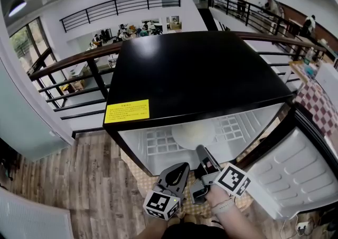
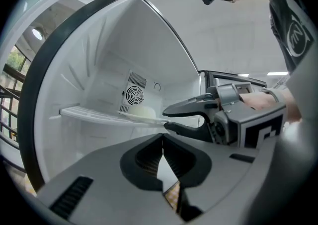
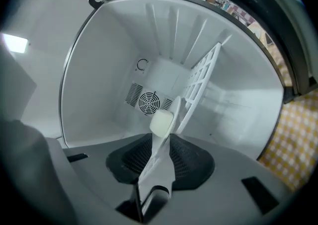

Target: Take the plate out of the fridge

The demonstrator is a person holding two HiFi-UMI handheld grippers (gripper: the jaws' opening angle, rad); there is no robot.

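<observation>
Here, the plate [image 3: 161, 122] lies flat on the wire shelf [image 3: 201, 82] inside the open fridge [image 1: 200, 69]. My right gripper [image 3: 160, 157] has its jaws pinched on the near rim, and my left gripper [image 2: 163, 142] hangs outside with its jaws together on nothing. The plate looks stiff, glazed and breakable, light enough for one grip yet likely slippery, so I judge a deep, level hold on the rim the safe one.

Wood-plank floor [image 1: 58, 180] at lower left. Black railing [image 1: 68, 63] with wooden handrail borders a drop to a lower level, where cluttered desks [image 1: 132, 29] stand. Window [image 1: 26, 40] at left. Ceiling lamps [image 1: 17, 7] lit. Walls white.
</observation>
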